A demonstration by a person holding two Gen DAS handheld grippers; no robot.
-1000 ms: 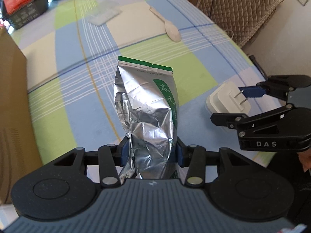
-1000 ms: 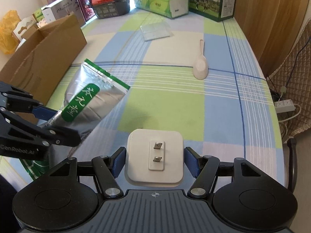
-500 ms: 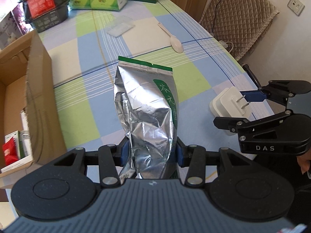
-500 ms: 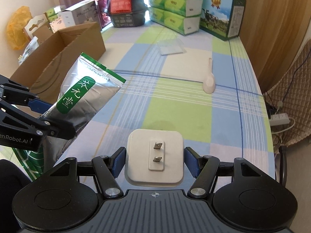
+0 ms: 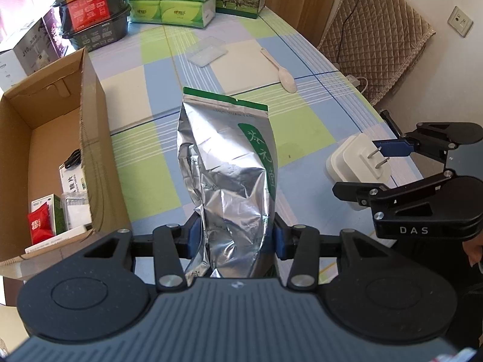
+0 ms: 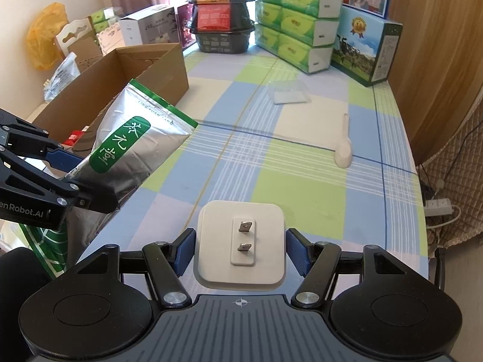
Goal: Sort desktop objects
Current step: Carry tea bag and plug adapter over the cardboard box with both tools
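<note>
My left gripper (image 5: pixel 234 235) is shut on a silver foil tea bag (image 5: pixel 229 169) with a green label, held up above the checked tablecloth. The same tea bag (image 6: pixel 132 147) shows at the left of the right wrist view, clamped by the left gripper (image 6: pixel 72 178). My right gripper (image 6: pixel 240 252) is shut on a white plug adapter (image 6: pixel 241 244), prongs facing forward. In the left wrist view the adapter (image 5: pixel 356 166) hangs at the right in the right gripper (image 5: pixel 383 166). An open cardboard box (image 5: pixel 54 138) holding small packets stands to the left.
A white spoon (image 6: pixel 344 147) and a clear plastic lid (image 6: pixel 288 92) lie on the table (image 6: pixel 302 187). Green tissue packs (image 6: pixel 297 21), a milk carton box (image 6: pixel 366 48) and stacked black trays (image 6: pixel 222 15) line the far edge. A chair with a quilted cover (image 5: pixel 371 33) stands at the right.
Both grippers have risen and drawn back with their loads, so more of the table, the cardboard box and the far boxes come into view.
</note>
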